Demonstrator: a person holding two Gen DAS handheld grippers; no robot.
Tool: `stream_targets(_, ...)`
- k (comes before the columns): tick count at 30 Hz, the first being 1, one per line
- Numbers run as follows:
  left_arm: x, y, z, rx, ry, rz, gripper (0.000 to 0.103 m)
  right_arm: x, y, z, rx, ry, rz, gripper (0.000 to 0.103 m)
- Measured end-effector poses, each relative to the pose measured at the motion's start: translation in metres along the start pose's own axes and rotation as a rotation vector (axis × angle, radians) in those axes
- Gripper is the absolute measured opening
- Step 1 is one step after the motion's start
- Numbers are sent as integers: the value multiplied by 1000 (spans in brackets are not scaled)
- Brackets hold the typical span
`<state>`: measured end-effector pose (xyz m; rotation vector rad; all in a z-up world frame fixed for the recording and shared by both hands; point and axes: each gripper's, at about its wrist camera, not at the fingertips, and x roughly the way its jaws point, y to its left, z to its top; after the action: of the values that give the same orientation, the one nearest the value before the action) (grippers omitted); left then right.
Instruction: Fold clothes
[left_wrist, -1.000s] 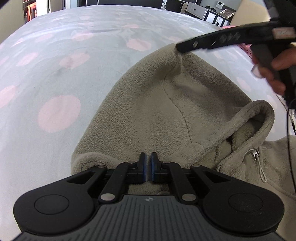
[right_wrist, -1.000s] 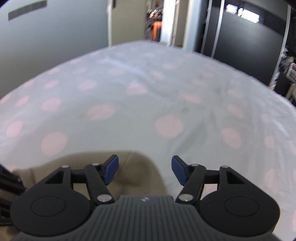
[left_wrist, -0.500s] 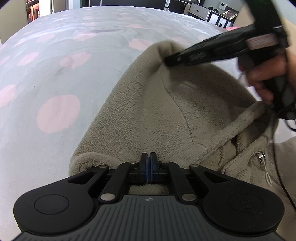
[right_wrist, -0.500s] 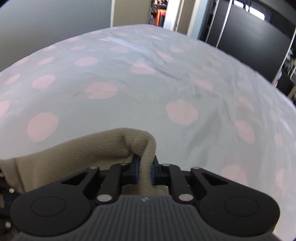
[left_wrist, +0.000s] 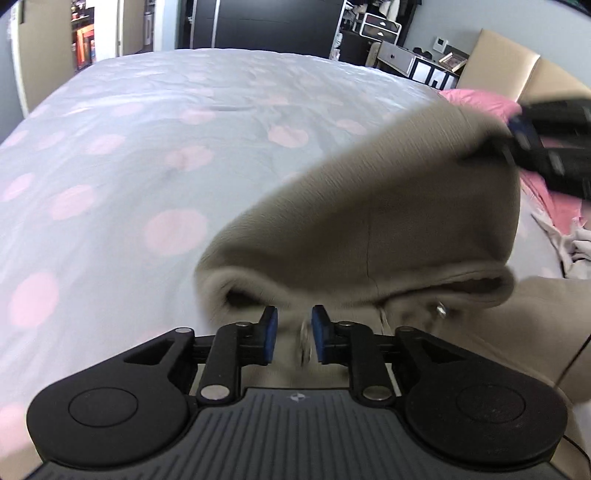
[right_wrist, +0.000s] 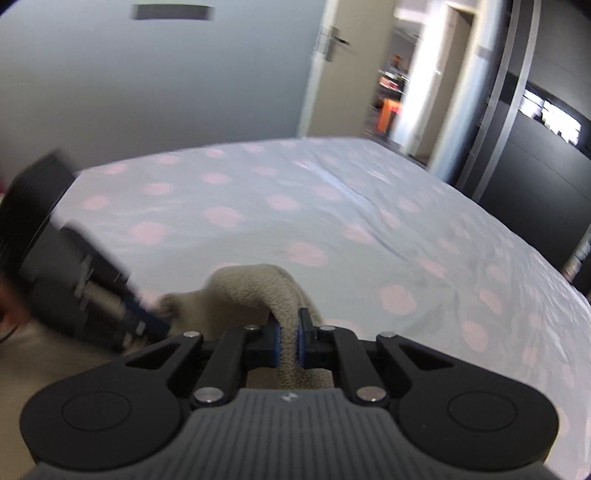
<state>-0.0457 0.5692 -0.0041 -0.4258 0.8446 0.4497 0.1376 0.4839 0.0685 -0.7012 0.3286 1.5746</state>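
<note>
Two grippers at work over one beige fleece hooded jacket (left_wrist: 369, 206) on a bed with a pale grey sheet dotted with pink circles (left_wrist: 110, 155).

Left gripper (left_wrist: 294, 334): blue-padded fingers (left_wrist: 268, 334) parted by a narrow gap, nothing clamped between them. Fleece lies just ahead of and below the tips; a blurred metal zipper pull (left_wrist: 305, 345) hangs in the gap. Second small metal piece (left_wrist: 440, 307) near the hood opening, right of the fingers.

Right gripper (right_wrist: 289, 343): fingers pressed together on a thick fold of fleece (right_wrist: 280, 295), which arches up out of the pads and curves away to the left. In the left wrist view this same gripper (left_wrist: 517, 140) shows at upper right, blurred, pinching the top of the hood and holding it lifted off the bed. Hood stretched between that raised point and the jacket body lying low in the frame, hood opening facing the left camera.

Right wrist view, left edge: left gripper (right_wrist: 144, 317) blurred, close beside the fleece.

Background: pink bedding (left_wrist: 480, 101) at the far right of the bed, dark wardrobe (right_wrist: 535, 177), open doorway (right_wrist: 399, 88).
</note>
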Motion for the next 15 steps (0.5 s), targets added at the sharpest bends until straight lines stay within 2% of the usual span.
stream_targets(5, -42, 7, -25, -98, 23, 19, 22, -43, 58, -37, -58, -16, 89, 10)
stream_targets(8, -60, 8, -45, -173, 25, 0, 22, -56, 84, -62, -74, -16, 126, 10)
stream_targets(12, -56, 13, -65, -214, 54, -36, 23, -60, 111, -101, -69, 21, 168, 10)
stream_targets(15, -49, 7, -72, -187, 76, -48, 23, -57, 129, -133, -75, 69, 178, 10)
